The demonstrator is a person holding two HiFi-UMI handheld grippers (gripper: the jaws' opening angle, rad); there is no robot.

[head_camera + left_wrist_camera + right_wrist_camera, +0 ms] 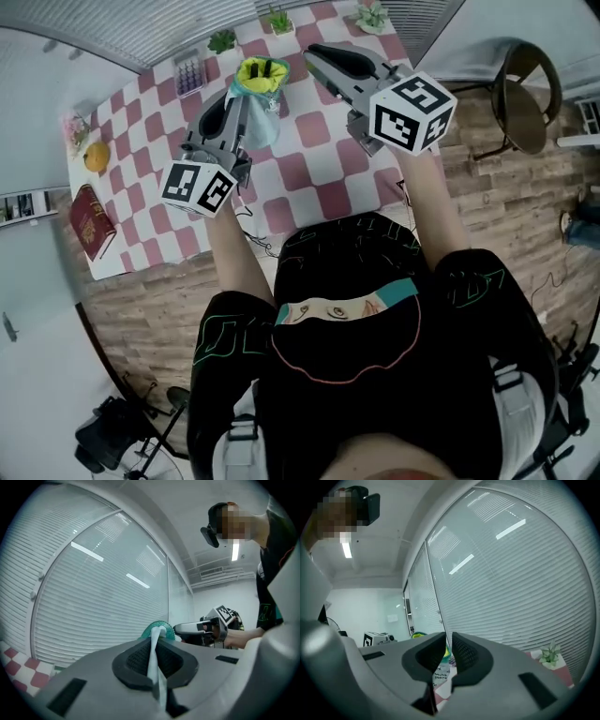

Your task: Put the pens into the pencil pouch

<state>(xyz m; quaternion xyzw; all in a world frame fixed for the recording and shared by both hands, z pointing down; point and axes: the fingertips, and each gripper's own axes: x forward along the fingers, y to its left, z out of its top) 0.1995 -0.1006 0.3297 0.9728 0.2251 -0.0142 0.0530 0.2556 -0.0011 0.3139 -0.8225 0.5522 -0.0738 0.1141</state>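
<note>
Where the wood-plank floor [141,309] meets a curved wall of closed blinds [141,28], a table [319,192] stands under a pink-and-white checked cloth. Three small potted plants [278,20] line its far edge. A red book [91,220] lies at the left edge, with an orange fruit [96,157] beyond it and a small box of purplish things [190,73] further back. A dark round chair [525,94] stands on the floor to the right, and black gear on a stand [112,436] sits at the lower left.

The pencil pouch [261,117], pale blue with a teal rim and yellow inside, is held upright over the middle of the table. The left gripper [236,105] is clamped on its fabric and covers its left side. The right gripper [314,54] is just to the right of the pouch's mouth, its jaws slightly parted with nothing between them. Its marker cube hides part of the table's right side.
</note>
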